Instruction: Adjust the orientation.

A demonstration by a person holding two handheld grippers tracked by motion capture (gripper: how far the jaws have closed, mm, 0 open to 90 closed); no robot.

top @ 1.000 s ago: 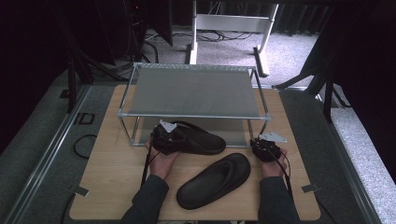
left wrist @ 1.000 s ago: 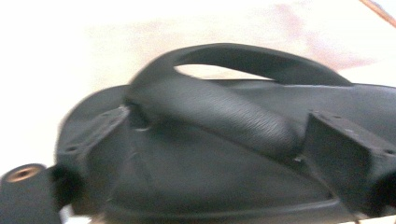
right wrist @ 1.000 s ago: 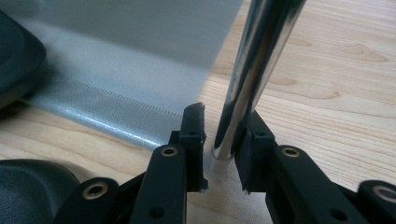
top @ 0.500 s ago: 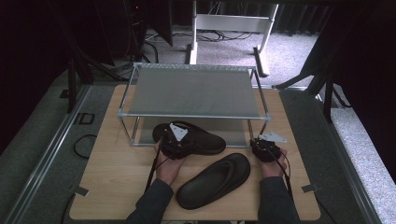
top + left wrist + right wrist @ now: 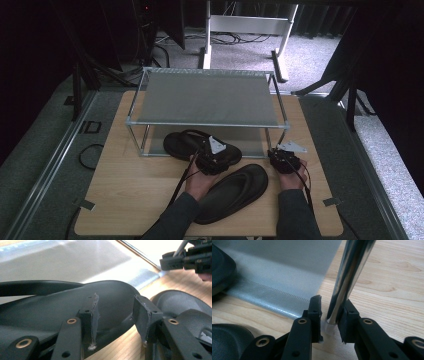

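A black sandal [image 5: 182, 142] lies half under the rack [image 5: 207, 100], on its lower grey shelf [image 5: 62, 260]. My left gripper [image 5: 212, 159] is at that sandal's right end. Its jaws have just been closing, and in the left gripper view [image 5: 116, 302] the sandal's rim [image 5: 50, 312] runs between the pads with a little gap left. A second black sandal [image 5: 235, 192] lies on the table in front [image 5: 180, 302]. My right gripper [image 5: 284, 160] is at the rack's front right corner, shut [image 5: 332, 305] on the chrome leg [image 5: 352, 267] just above its foot.
The rack is a two-shelf metal frame standing on a wooden table [image 5: 125, 200]. Cables trail from both grippers toward the table's front edge. My right gripper [image 5: 187, 260] appears far off in the left gripper view. Dark floor and a metal stand [image 5: 245, 25] lie beyond the table.
My left gripper has slid to the right along the sandal on the lower shelf, from its left part to its right end. The right gripper and both sandals stay put.
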